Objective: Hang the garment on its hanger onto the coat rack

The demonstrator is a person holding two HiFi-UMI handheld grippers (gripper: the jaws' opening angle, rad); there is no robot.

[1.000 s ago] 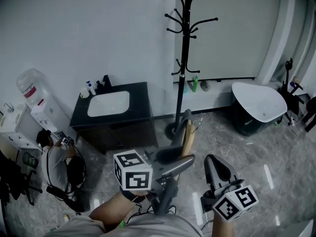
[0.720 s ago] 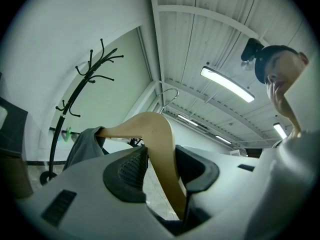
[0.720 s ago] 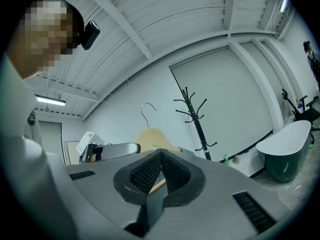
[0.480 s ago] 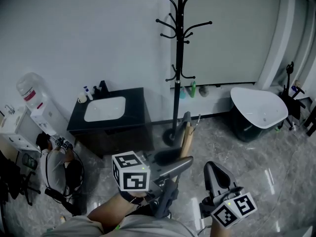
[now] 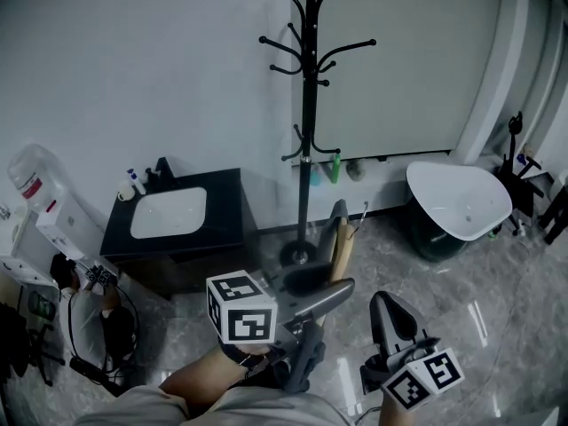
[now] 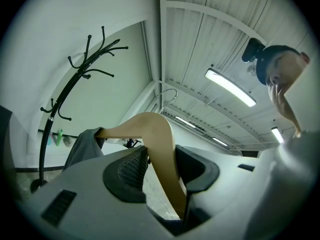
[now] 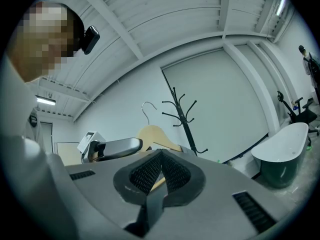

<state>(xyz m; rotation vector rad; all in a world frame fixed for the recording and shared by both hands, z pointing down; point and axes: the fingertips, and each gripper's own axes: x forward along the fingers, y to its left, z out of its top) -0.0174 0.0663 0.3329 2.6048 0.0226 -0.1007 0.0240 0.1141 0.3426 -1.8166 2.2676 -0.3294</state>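
Observation:
A black coat rack (image 5: 306, 105) stands by the wall ahead, its base (image 5: 297, 256) on the floor. My left gripper (image 5: 321, 284) is shut on the neck of a wooden hanger (image 6: 161, 144). A grey garment (image 6: 82, 146) hangs on the hanger's far arm, and its wire hook (image 6: 167, 95) points up. In the head view the hanger (image 5: 341, 242) is short of the rack and to the right of its base. My right gripper (image 5: 392, 313) hovers to the right at about the same height. Its pads (image 7: 150, 173) meet with nothing between them.
A black sink cabinet (image 5: 173, 216) stands left of the rack and a white tub (image 5: 457, 202) to its right. Bottles (image 5: 335, 169) line the wall base behind the pole. A water dispenser (image 5: 40, 207) and a seated person (image 5: 89, 300) are at the far left.
In the head view the rack, cabinet and tub have drifted left and nearer. The left gripper keeps its hold on the hanger, and the right gripper stays shut beside it.

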